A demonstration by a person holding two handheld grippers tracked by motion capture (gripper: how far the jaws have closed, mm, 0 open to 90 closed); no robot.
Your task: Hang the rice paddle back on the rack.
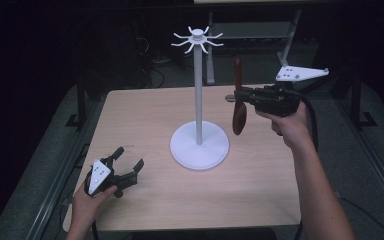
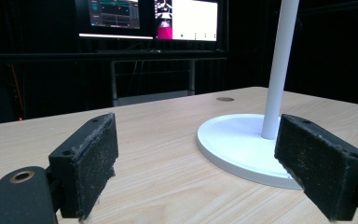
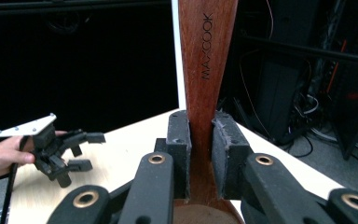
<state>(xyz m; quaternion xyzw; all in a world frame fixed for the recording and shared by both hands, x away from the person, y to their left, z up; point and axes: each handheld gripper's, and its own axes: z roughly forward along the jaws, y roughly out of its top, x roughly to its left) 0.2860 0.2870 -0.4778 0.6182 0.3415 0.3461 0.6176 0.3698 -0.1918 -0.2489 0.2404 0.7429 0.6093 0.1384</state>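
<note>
The white stand [image 1: 198, 95] rises at frame centre, its hooks [image 1: 197, 39] up and left of the right gripper [image 1: 241, 96]; that gripper clamps the upright wooden spoon [image 1: 238, 97]; the left gripper [image 1: 128, 164] rests wide, lower left.

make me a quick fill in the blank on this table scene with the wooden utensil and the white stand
1. The right tool is shut on a wooden ____.
2. The left tool rests low on the table with its jaws ____.
3. The white stand has hooks at its ____.
4. The word burned into the wooden handle reads ____.

Missing words: spoon; open; top; MAXCOOK
</note>
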